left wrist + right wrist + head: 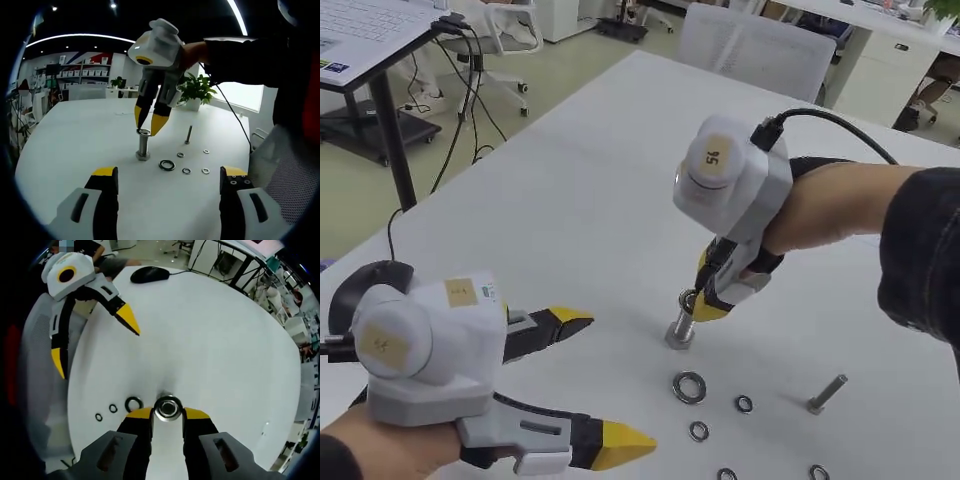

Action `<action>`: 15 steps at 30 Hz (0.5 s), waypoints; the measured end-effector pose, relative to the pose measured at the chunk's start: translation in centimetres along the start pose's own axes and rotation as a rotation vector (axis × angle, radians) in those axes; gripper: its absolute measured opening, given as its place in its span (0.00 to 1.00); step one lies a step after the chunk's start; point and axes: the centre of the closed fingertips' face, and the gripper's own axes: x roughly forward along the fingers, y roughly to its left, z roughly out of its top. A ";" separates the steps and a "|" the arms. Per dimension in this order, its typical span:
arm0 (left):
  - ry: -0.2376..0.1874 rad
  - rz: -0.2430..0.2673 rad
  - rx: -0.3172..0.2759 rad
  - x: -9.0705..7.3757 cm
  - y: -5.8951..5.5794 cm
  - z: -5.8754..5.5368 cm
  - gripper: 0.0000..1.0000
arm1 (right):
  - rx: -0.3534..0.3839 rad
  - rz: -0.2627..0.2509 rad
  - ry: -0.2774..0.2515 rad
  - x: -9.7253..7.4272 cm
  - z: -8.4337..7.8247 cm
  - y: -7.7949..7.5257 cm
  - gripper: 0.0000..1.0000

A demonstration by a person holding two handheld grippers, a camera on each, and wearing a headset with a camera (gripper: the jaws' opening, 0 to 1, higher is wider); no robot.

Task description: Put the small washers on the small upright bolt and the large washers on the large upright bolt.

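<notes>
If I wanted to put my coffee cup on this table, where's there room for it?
The far half of the table, beyond the big bolt toward the chair, is bare. It is crowded at the near edge: loose washers lie by the big bolt and the small bolt, and the right gripper holds a washer at the big bolt's top.

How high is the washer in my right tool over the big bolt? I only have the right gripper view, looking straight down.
Observer: Side-on in the left gripper view, the right tool holds the large washer right at the top of the large bolt, not down its shaft.
Operator: Where's the small bolt?
Observer: The small bolt stands upright beyond the loose washers, apart from the large bolt.
Operator: How many small washers are loose?
Observer: Four small washers, per the head view.
</notes>
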 end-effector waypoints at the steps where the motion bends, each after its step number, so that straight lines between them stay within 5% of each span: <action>1: 0.000 -0.001 -0.002 0.0 0.0 0.0 0.83 | 0.000 0.000 0.001 0.1 0.0 0.0 0.23; 15: 0.010 -0.001 -0.010 0.3 0.1 -0.5 0.83 | 0.004 0.019 0.008 2.0 -0.3 -0.2 0.23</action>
